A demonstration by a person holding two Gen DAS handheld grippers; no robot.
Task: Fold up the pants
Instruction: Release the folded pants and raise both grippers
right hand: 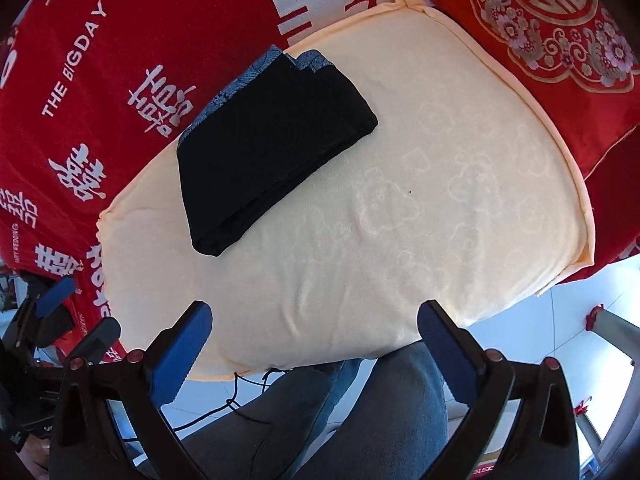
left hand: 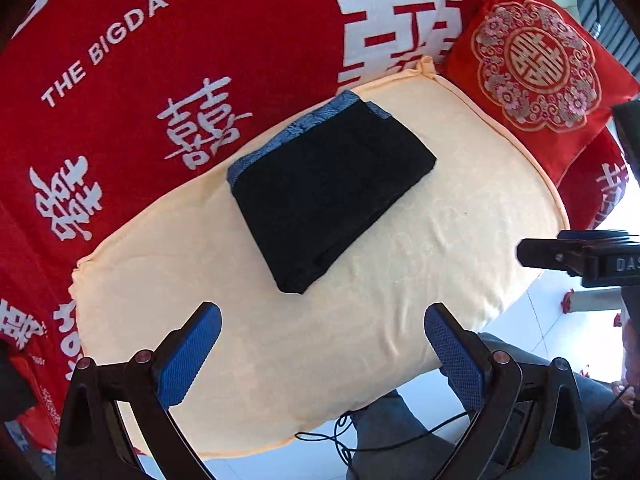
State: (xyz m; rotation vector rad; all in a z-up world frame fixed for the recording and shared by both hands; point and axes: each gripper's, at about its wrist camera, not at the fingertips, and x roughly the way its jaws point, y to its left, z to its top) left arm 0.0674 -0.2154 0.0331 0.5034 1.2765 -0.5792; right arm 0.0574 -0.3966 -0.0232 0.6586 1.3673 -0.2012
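The black pants [left hand: 326, 196] lie folded into a compact rectangle on the cream cushion [left hand: 460, 248], with a blue patterned waistband along the far left edge. They also show in the right wrist view [right hand: 264, 148], on the cushion [right hand: 440, 208]. My left gripper [left hand: 322, 320] is open and empty, held above the cushion's near part, short of the pants. My right gripper [right hand: 314, 316] is open and empty, over the cushion's near edge, to the right of the pants. Neither touches the pants.
A red blanket with white characters [left hand: 140, 80] covers the sofa behind the cushion. A red embroidered pillow [left hand: 536, 80] stands at the back right. The person's jeans-clad legs [right hand: 360, 412] and a black cable [left hand: 360, 436] are below the cushion's near edge, over white floor.
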